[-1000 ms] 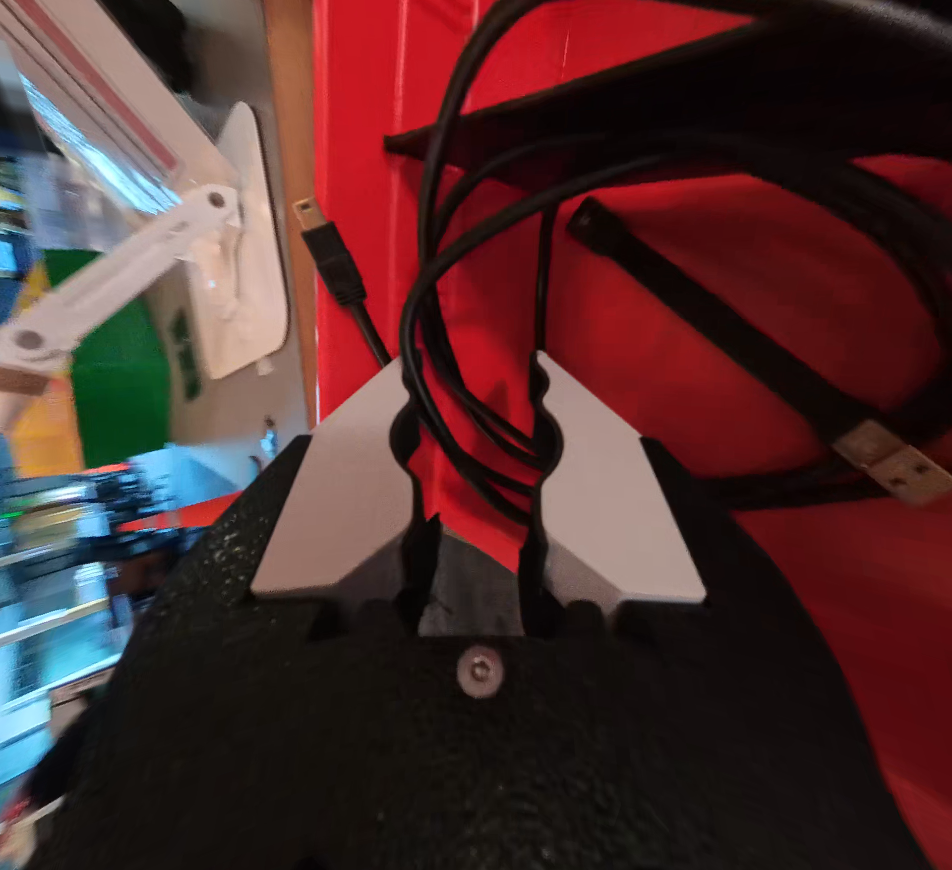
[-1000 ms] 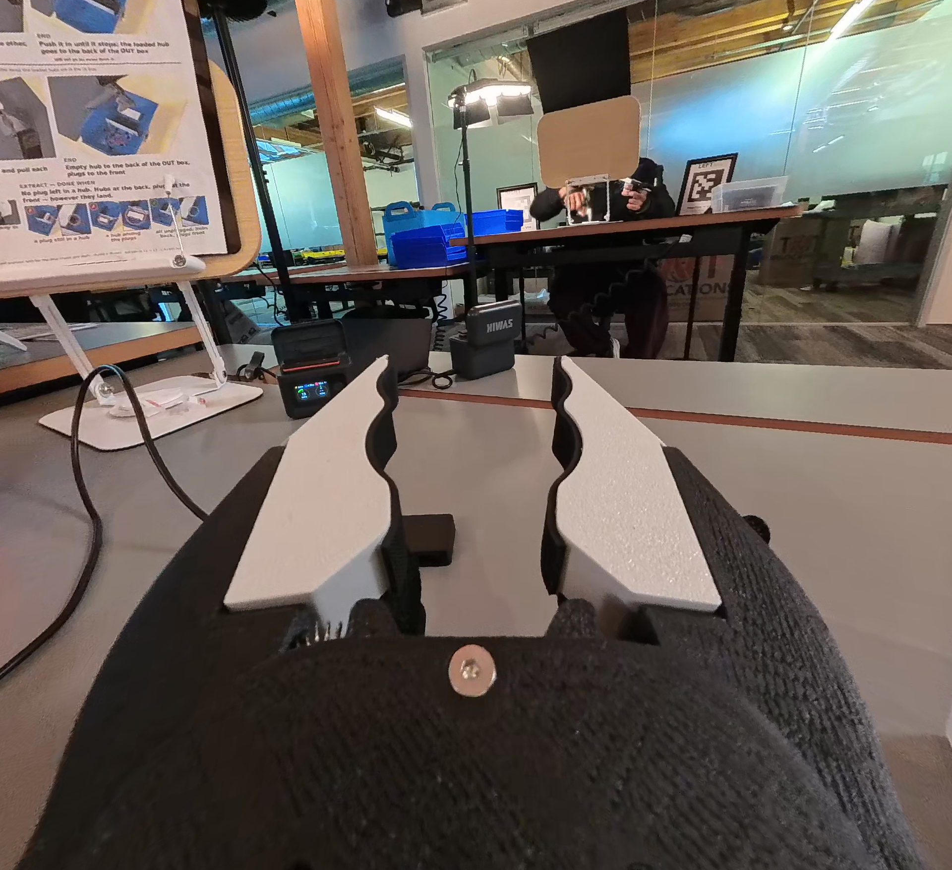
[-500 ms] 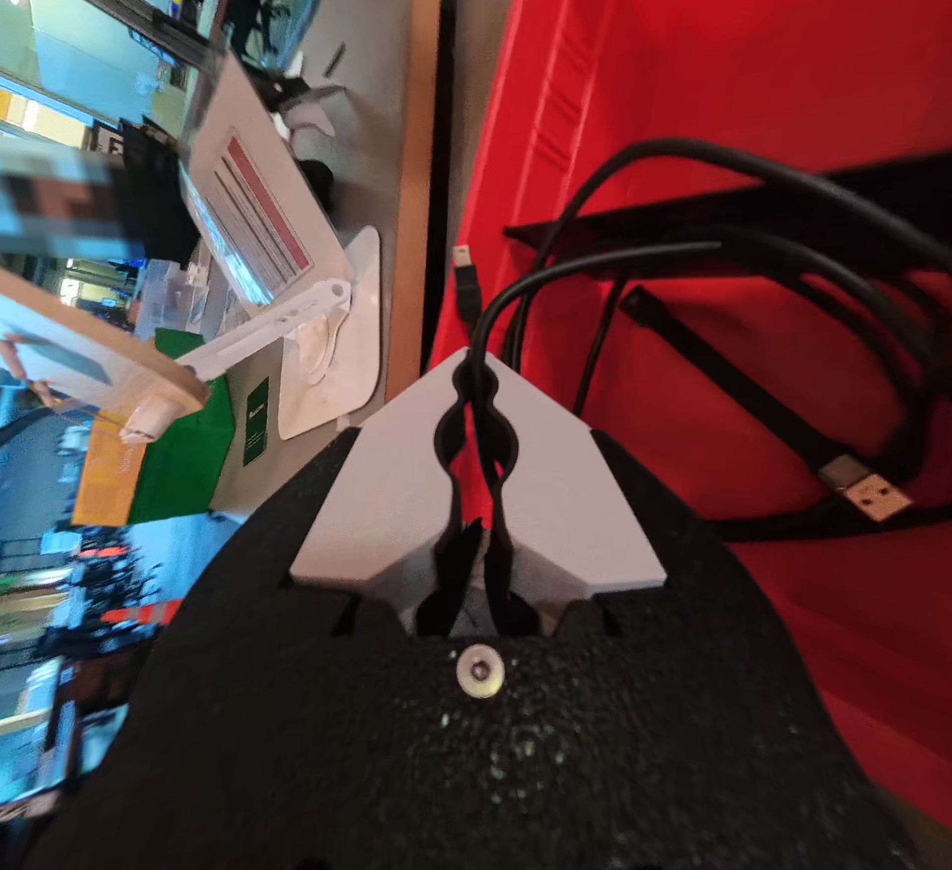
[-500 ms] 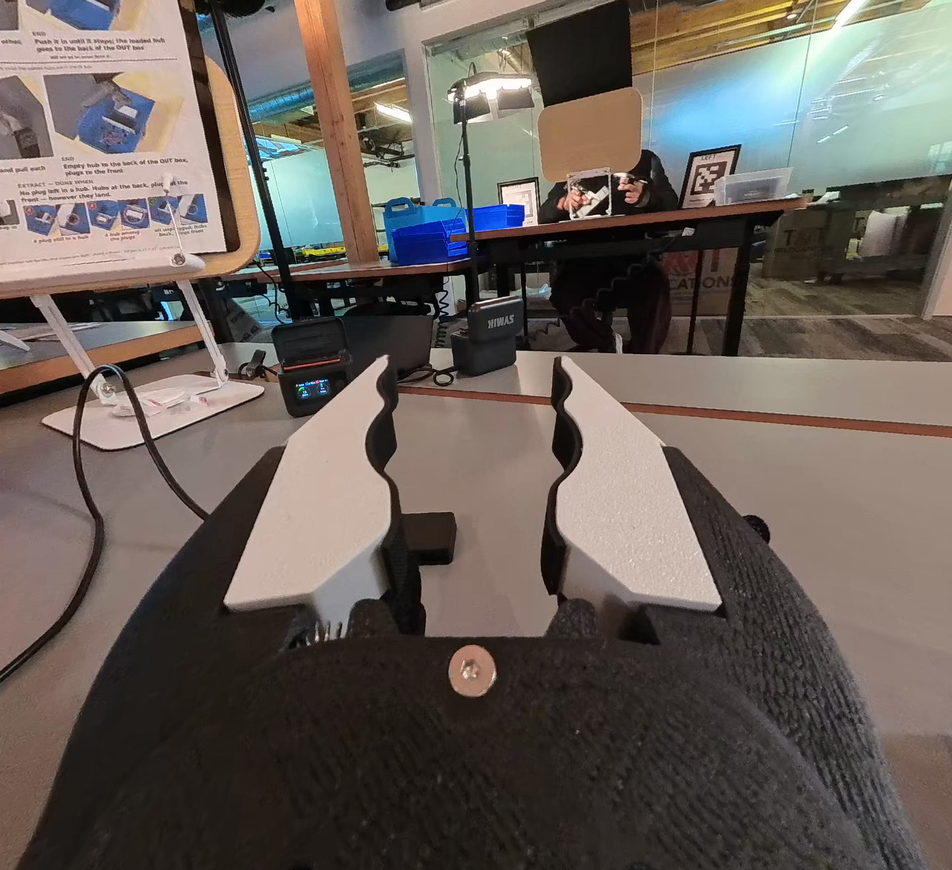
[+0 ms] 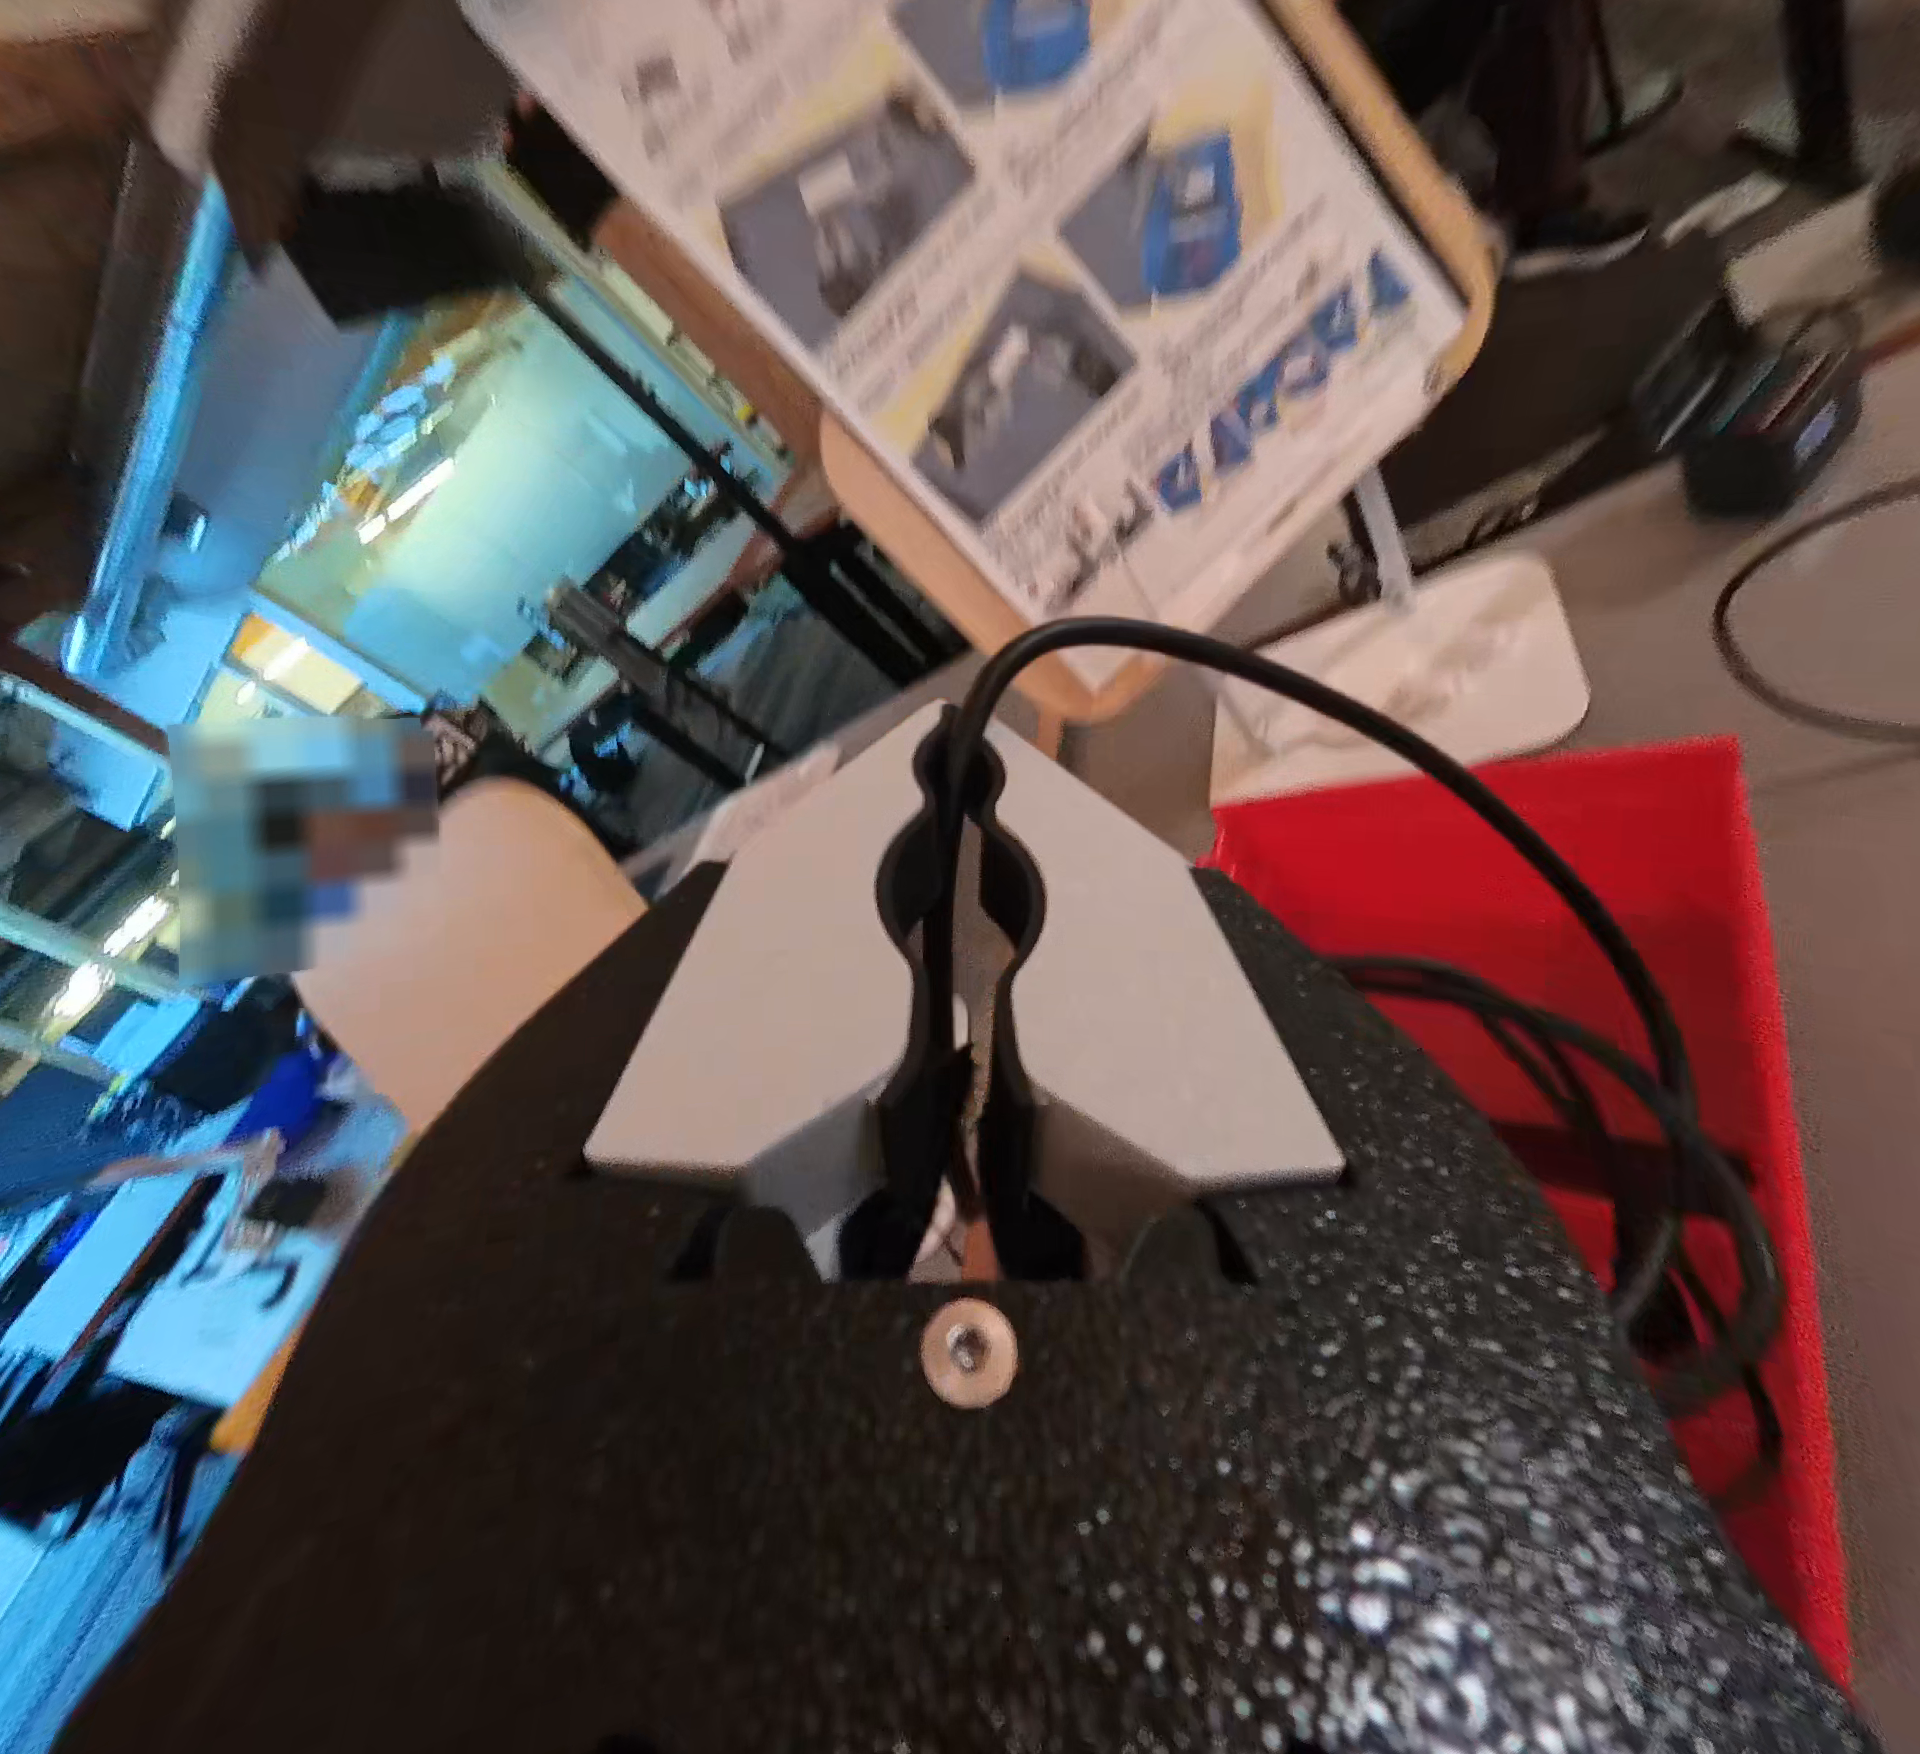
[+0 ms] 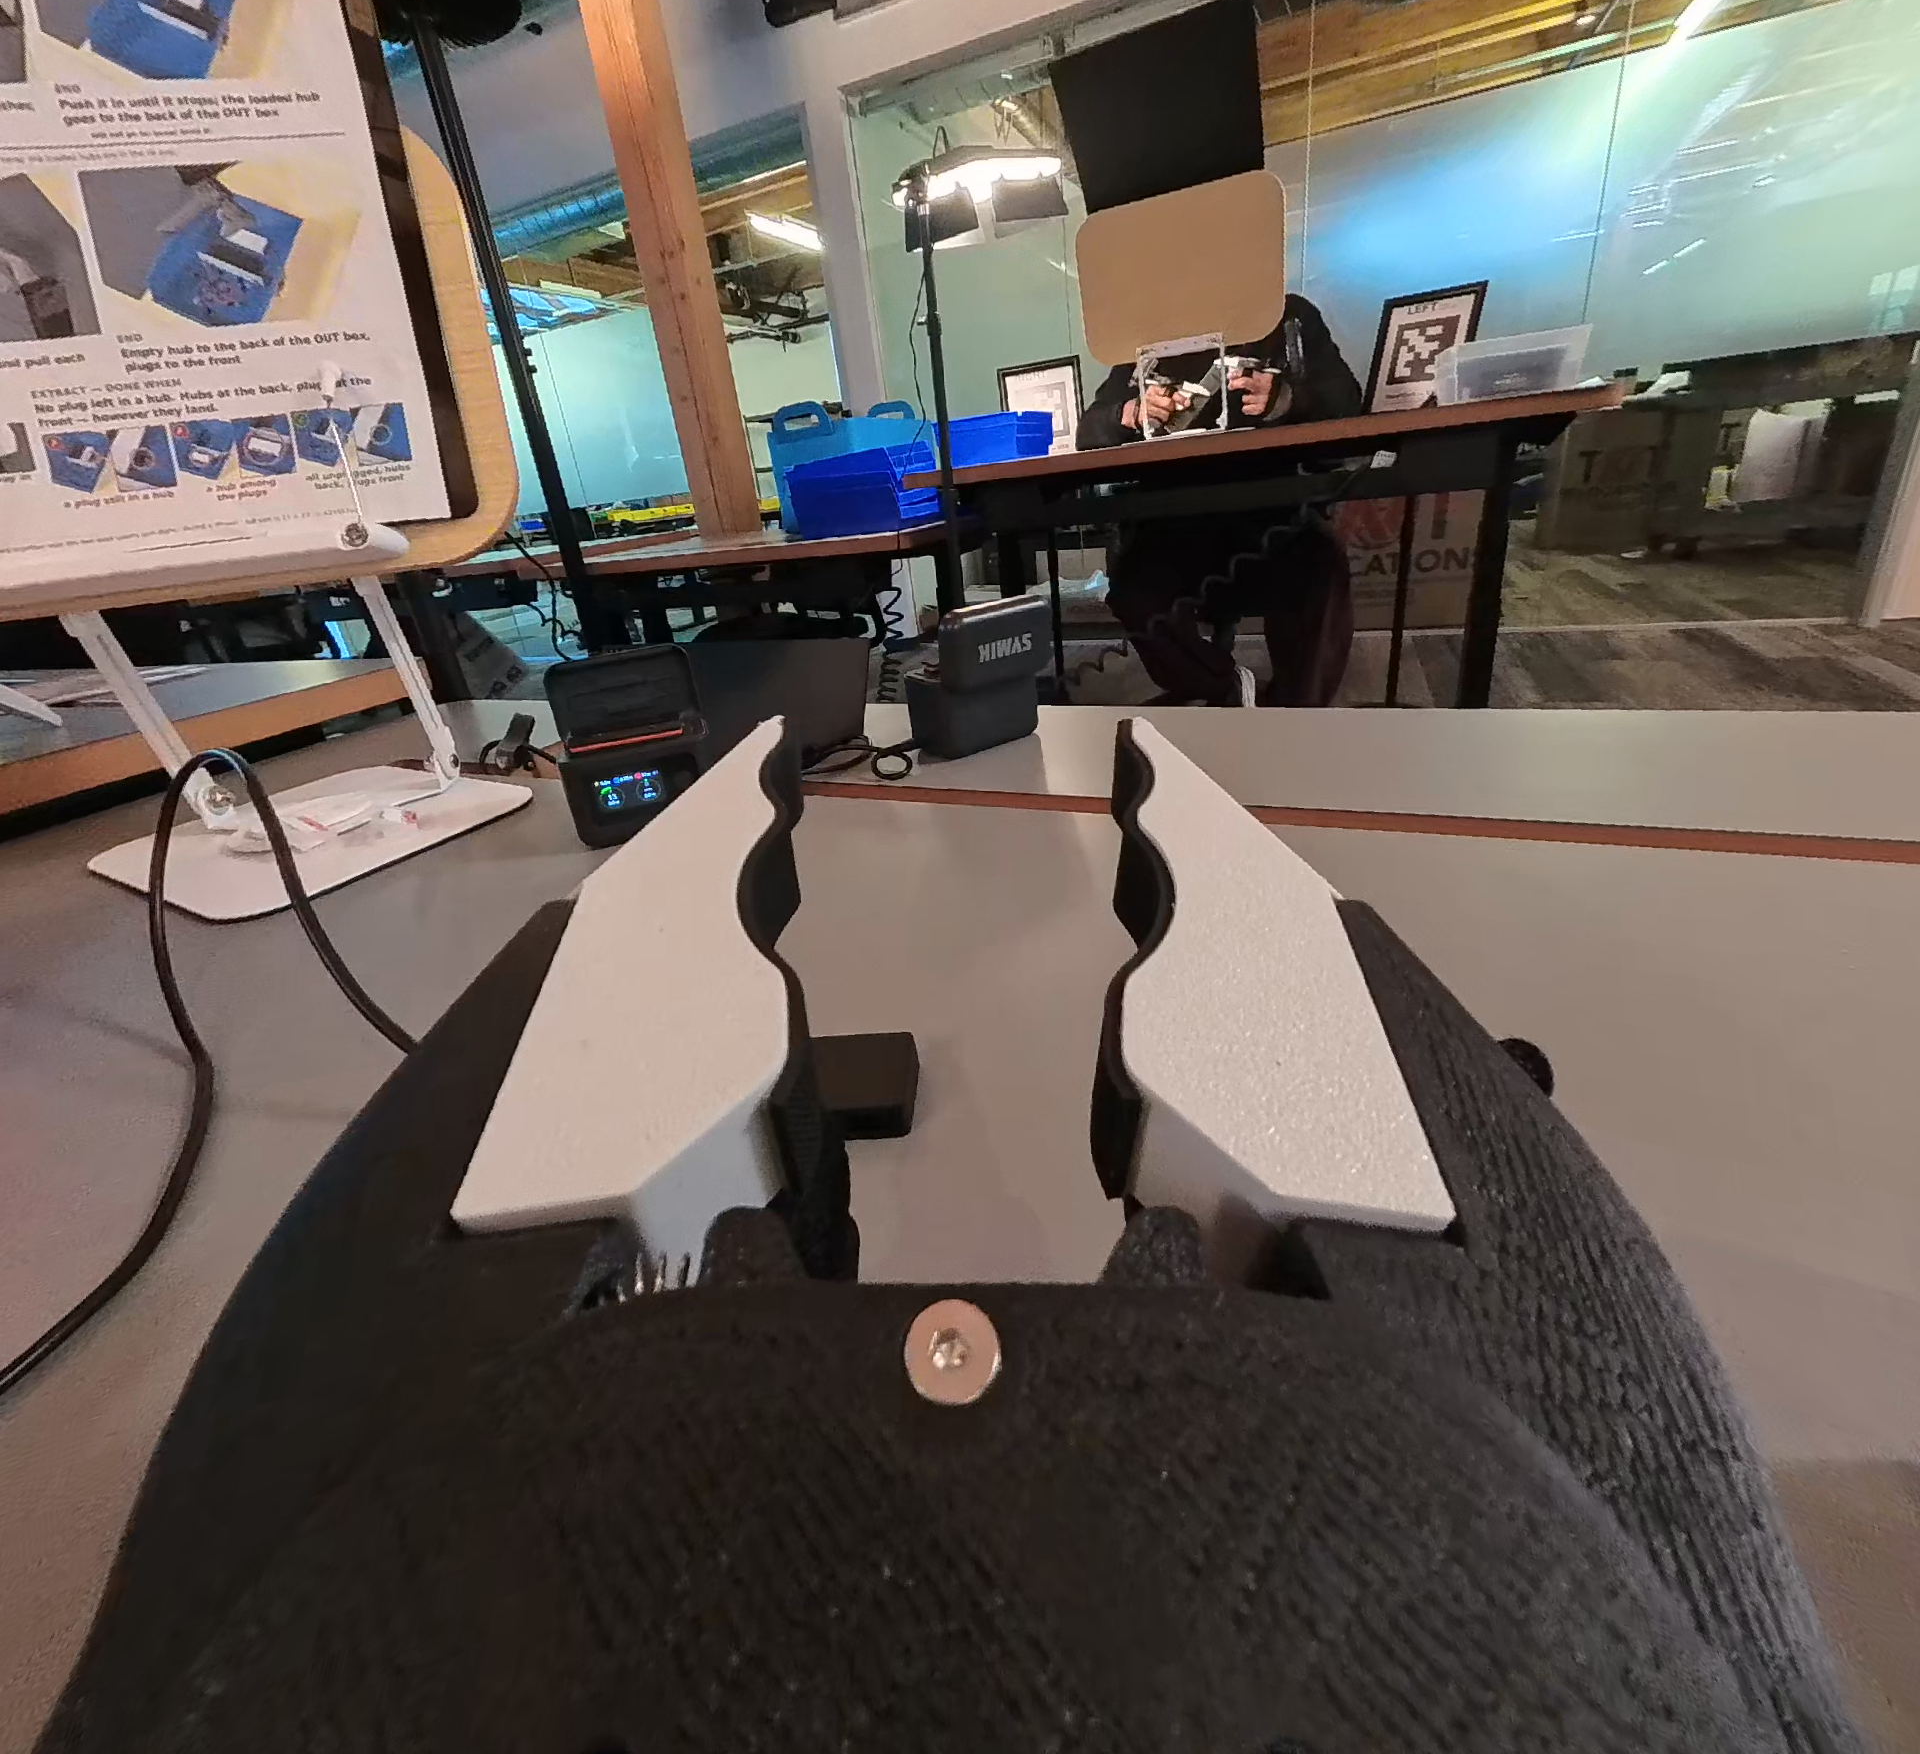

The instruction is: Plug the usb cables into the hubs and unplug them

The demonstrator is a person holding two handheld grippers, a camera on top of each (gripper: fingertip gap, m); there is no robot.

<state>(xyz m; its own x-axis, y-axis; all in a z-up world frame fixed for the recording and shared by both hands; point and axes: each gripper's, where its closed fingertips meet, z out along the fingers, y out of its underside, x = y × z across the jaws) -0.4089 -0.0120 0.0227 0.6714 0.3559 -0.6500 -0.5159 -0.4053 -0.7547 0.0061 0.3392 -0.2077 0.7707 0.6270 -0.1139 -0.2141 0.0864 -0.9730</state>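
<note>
Left gripper point(image 5: 961, 769) clamps black usb cable point(image 5: 1382, 738), lifting it clear of red bin point(image 5: 1621, 883); right gripper point(image 6: 951, 774) gapes empty above grey table point(image 6: 1558, 977), ready for hub.

Left wrist view: tilted, raised above the red bin point(image 5: 1621, 831), looking forward and up past the instruction board point(image 5: 997, 177) – blurred. Right wrist view: level, low over the grey table point(image 6: 1558, 977), facing the glass wall – sharp. Shared by both: the instruction board point(image 6: 197, 177) and its white stand base point(image 6: 312, 831)
</note>
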